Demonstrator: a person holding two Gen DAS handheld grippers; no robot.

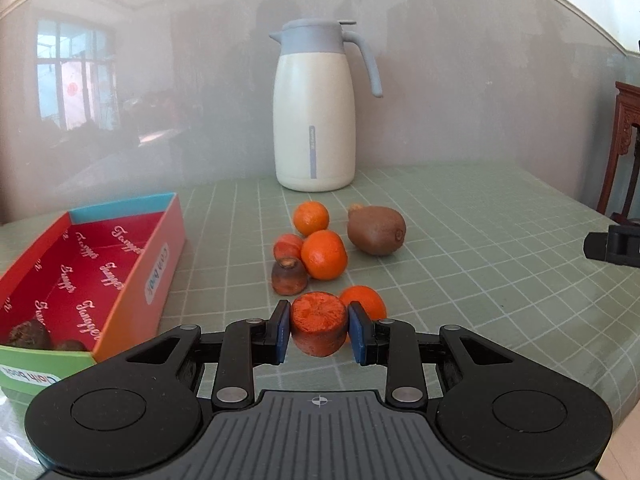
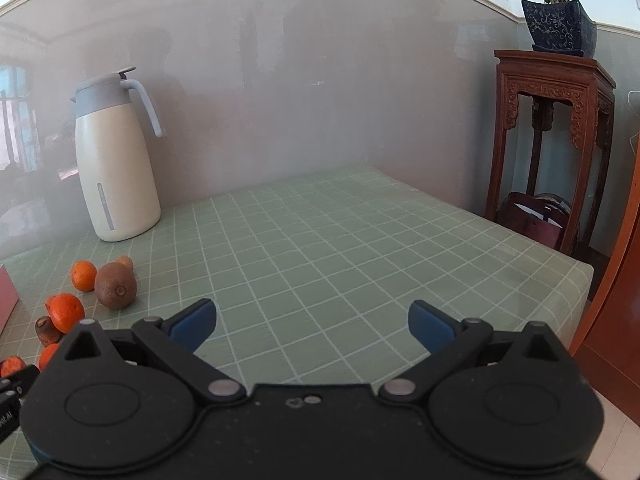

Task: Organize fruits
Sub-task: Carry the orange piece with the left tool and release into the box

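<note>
— While the left gripper (image 1: 319, 330) sits low over the green checked tablecloth (image 1: 480, 280), what has it got?

— A stubby orange carrot chunk with a rough cut face (image 1: 319, 328), pinched between the two blue pads (image 1: 282, 330). Jaws closed down to the chunk's width, pads touching both flanks.

— Whether the chunk is off the cloth?

— Cannot tell from this angle.

— Rest of the pile?

— Just behind the held chunk, a small round orange mandarin (image 1: 366, 300), partly hidden by the right pad. Beyond: a dark brownish carrot stub (image 1: 289, 276) touching a second mandarin (image 1: 324, 254), a paler orange carrot piece (image 1: 287, 246) behind the stub, a third mandarin (image 1: 311, 218) farther back. A fuzzy brown kiwi (image 1: 376, 230) lies right of the cluster, apart from it.

— Container?

— An open cardboard box with red printed lining, orange side and blue end (image 1: 156, 276), left of the pile. Two dark lumps in its near corner; too shadowed to identify.

— Right gripper (image 2: 312, 326)?

— Spread wide, nothing between its fingers, bare cloth beneath, well right of the fruit.

— Background?

— A cream thermal jug with grey lid and handle (image 1: 314, 120) against the wall; a carved red-brown wooden stand (image 2: 556, 140) carrying a dark blue patterned plant pot (image 2: 558, 26).
</note>
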